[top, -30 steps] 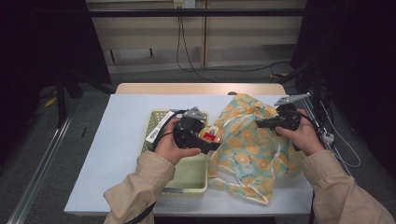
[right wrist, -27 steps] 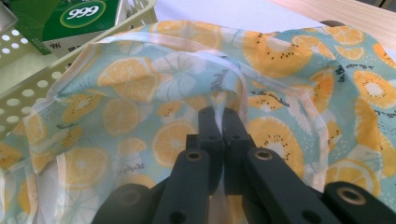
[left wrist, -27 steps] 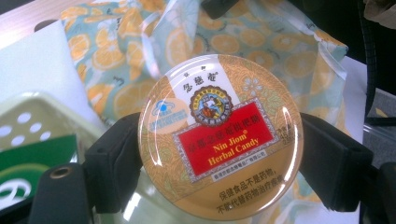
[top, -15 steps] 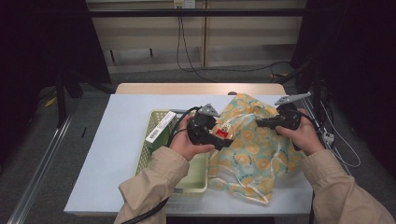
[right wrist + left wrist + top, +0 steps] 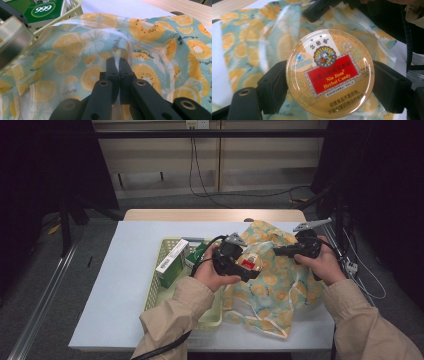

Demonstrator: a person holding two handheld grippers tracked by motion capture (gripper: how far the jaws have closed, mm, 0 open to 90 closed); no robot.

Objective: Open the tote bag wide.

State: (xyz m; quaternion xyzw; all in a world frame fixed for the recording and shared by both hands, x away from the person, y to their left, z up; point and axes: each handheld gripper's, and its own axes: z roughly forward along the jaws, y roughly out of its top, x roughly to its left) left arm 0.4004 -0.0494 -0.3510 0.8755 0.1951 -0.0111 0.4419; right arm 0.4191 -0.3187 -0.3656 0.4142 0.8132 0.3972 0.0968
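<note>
Fabric bag [image 5: 270, 285] rim pinched in the right gripper [image 5: 117, 62] – left gripper [image 5: 329, 82] clamps the candy tin [image 5: 329, 72] above it; next, lower the tin inside.

Your left gripper [image 5: 248, 268], clamped on the candy tin [image 5: 249, 262], hung over the bag [image 5: 272, 290]; your right gripper [image 5: 278, 251] pinched the bag's rim at 3 o'clock. The basket [image 5: 165, 285] with its boxes [image 5: 172, 263] blocked 9 o'clock. Bare table [image 5: 120, 285] lay beyond the basket, and toward 12.
</note>
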